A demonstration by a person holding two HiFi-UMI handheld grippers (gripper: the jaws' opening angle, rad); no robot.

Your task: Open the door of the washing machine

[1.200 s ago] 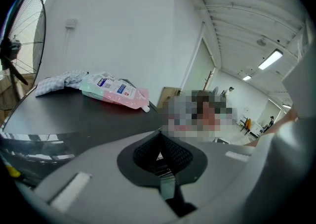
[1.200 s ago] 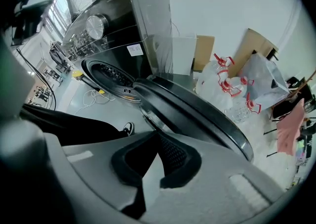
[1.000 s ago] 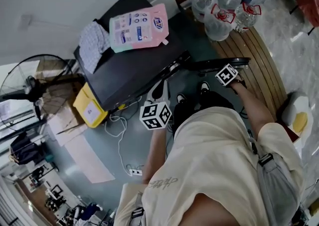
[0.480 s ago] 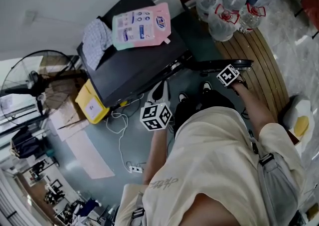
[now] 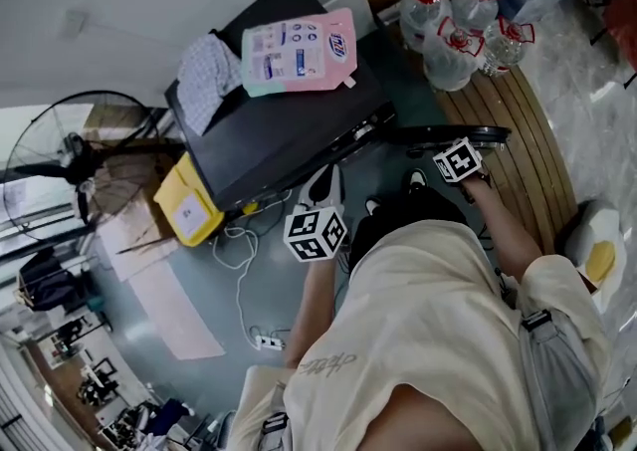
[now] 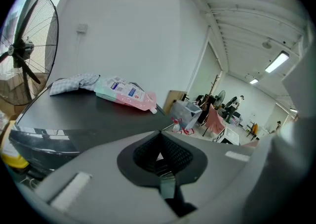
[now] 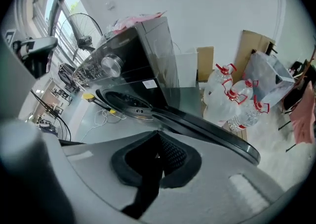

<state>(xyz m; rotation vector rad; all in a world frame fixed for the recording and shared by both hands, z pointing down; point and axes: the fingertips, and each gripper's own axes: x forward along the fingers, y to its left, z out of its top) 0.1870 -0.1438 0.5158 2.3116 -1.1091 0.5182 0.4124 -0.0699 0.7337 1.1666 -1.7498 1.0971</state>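
**Door hangs open; both tongs clenched on nothing**

Closest to me, my right tongs (image 7: 157, 144) are clenched tight, pad against pad, with nothing caught between them. Just past their tips the door (image 7: 212, 135) of the washing machine (image 7: 148, 45) runs across as a dark curved band, swung wide open. I cannot tell whether the tips actually touch it. From the head view, the marker cube on these tongs sits right beside the door's outer rim.

Behind the door, further from the tips and off to their left, the round drum opening (image 7: 124, 103) stands exposed, with the machine's black body rising above it. To the right of the right tongs, beyond the door's free end, a cluster of red-capped water bottles (image 7: 232, 100) stands together. A cardboard sheet (image 7: 205, 62) leans against the wall behind them.

My left tongs (image 6: 159, 141) are clenched and empty too. They look out over the machine's dark top, and in the head view they sit well to the left of the door, near the machine's front.

Beyond their tips a pink-and-green detergent pouch (image 6: 126, 94) lies on that top. A checked cloth (image 6: 74, 83) is bunched just left of the pouch. Farthest out, at the left tongs' far left, stands a large fan (image 6: 24, 50).
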